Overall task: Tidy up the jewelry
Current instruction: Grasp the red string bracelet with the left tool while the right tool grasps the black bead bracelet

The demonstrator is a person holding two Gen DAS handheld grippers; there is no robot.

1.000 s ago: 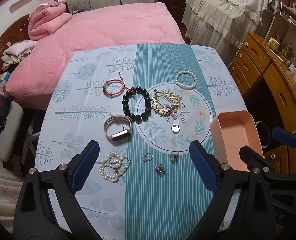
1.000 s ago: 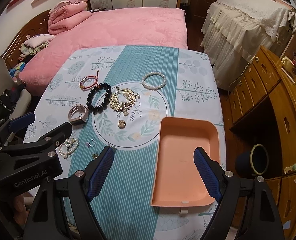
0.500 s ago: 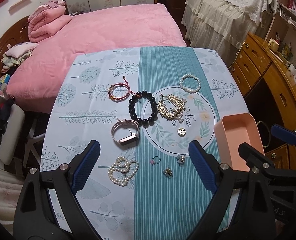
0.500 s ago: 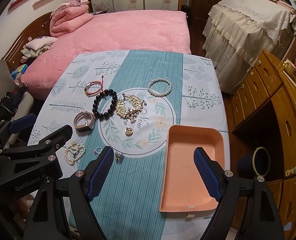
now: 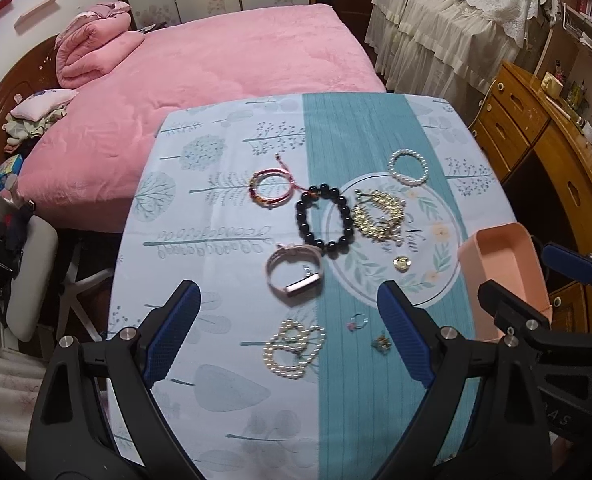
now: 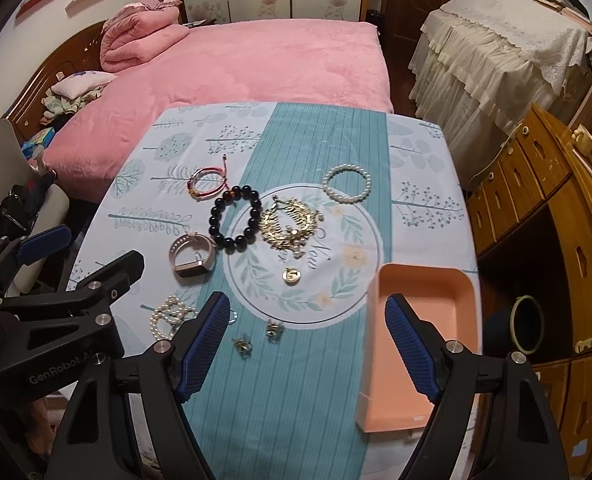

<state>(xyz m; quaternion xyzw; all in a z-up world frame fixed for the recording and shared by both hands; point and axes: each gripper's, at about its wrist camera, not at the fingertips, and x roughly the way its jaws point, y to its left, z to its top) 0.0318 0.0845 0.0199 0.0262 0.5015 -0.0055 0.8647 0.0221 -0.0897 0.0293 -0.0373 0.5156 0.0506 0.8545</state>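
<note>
My left tongs (image 5: 288,344) hang wide open over the lower middle of the frame, holding nothing, with the pearl pile (image 5: 294,348) between the fingers. My right tongs (image 6: 307,344) are also wide open and hold nothing. The tray (image 6: 423,292) lies lower right in the right view. Centre frame: black beads (image 6: 236,222), watch (image 6: 192,258), gold piece (image 6: 290,222), pearl ring (image 6: 347,183) on the table (image 6: 327,140).

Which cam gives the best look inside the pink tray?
Right wrist: the pink tray shows its whole floor, nothing in it. Left wrist catches only the pink tray at the frame's right, partly behind the right gripper.
</note>
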